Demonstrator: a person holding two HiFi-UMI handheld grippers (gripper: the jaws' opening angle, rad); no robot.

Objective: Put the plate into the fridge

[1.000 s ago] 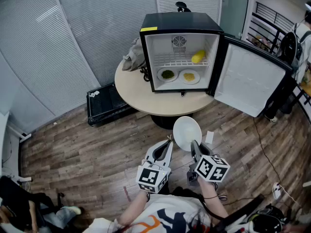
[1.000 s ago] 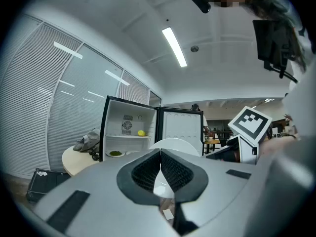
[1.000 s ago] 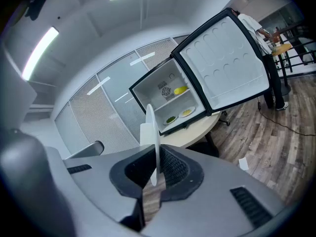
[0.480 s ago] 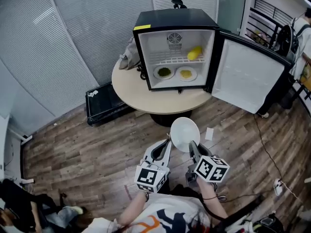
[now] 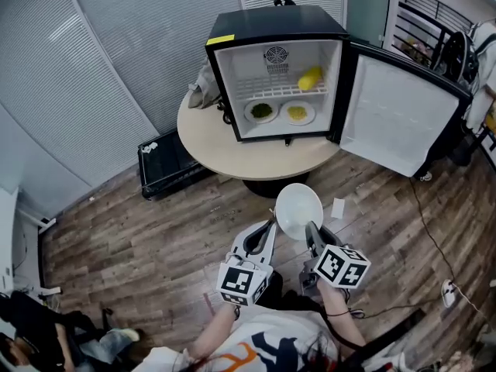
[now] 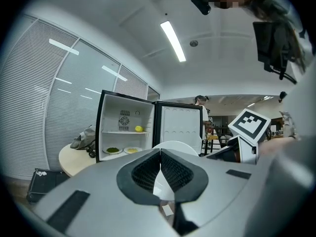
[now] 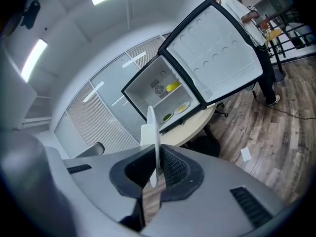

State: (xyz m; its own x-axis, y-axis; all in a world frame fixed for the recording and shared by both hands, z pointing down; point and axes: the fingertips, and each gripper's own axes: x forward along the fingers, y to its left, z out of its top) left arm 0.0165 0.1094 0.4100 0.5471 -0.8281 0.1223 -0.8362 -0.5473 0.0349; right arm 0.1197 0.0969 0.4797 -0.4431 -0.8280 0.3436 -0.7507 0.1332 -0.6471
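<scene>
A white plate (image 5: pixel 298 210) stands up out of my right gripper (image 5: pixel 309 232), which is shut on its near rim. The right gripper view shows the plate (image 7: pixel 153 132) edge-on between the pads. My left gripper (image 5: pixel 271 225) is beside it on the left, shut on nothing; from its own view the plate (image 6: pixel 177 146) rises just behind its closed tips (image 6: pixel 160 153). Ahead, the black mini fridge (image 5: pixel 275 72) sits on a round table with its door (image 5: pixel 399 118) swung wide to the right. Inside are two small plates of food (image 5: pixel 279 112) on the bottom and a yellow item (image 5: pixel 310 77) on the wire shelf.
The round beige table (image 5: pixel 209 142) carries the fridge and a grey bag (image 5: pixel 203 90). A black crate (image 5: pixel 170 161) sits on the wooden floor at the left. A paper scrap (image 5: pixel 338 208) lies near the table foot. A person (image 5: pixel 484 53) stands at the far right.
The plate stays gripped in the right gripper, both grippers held the same way. The fridge has shifted slightly up and left in the head view.
</scene>
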